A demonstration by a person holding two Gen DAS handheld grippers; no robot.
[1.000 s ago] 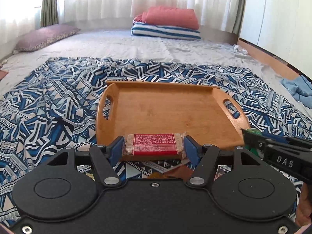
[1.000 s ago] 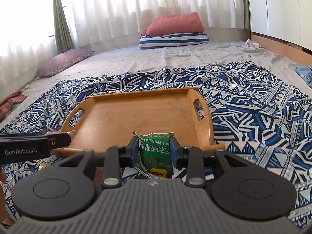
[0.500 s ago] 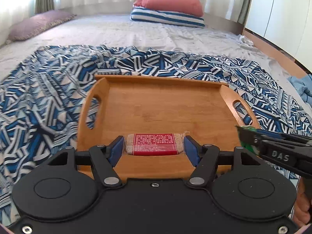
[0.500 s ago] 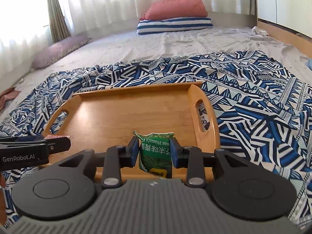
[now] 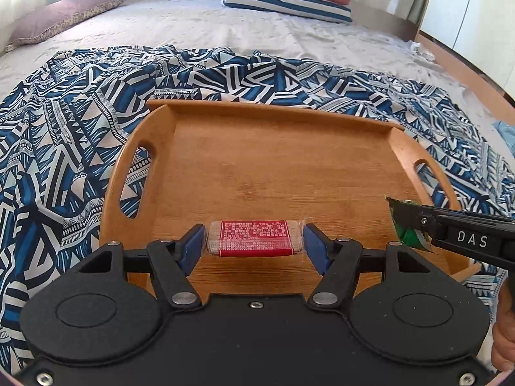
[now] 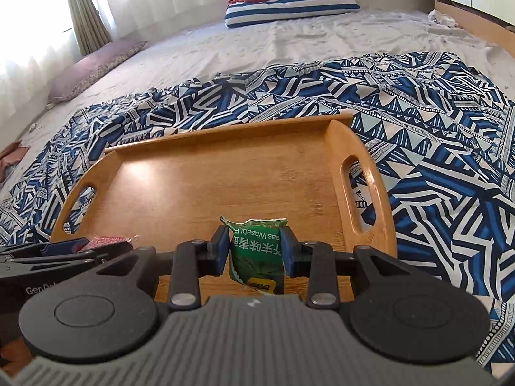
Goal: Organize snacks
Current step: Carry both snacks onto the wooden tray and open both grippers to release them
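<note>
My left gripper point(image 5: 254, 241) is shut on a red-labelled snack bar point(image 5: 254, 238) in clear wrap, held crosswise over the near part of the wooden tray point(image 5: 273, 167). My right gripper point(image 6: 256, 251) is shut on a green wasabi-pea packet point(image 6: 257, 251), upright over the tray point(image 6: 225, 180) near its front edge. In the left wrist view the right gripper point(image 5: 408, 225) enters from the right with the green packet point(image 5: 407, 236). The left gripper point(image 6: 80, 247) with the red bar point(image 6: 106, 241) shows at the left of the right wrist view. The tray floor is bare.
The tray lies on a blue-and-white patterned cloth point(image 5: 64, 135) spread over a grey bed point(image 5: 193, 25). A striped pillow point(image 6: 289, 6) with a pink one on it sits at the far end, a purple pillow point(image 5: 61, 16) at the far left. Wardrobe doors stand to the right.
Both grippers have moved forward and lower, from before the tray's front edge to over the tray. Their grips on the red bar and green packet are unchanged.
</note>
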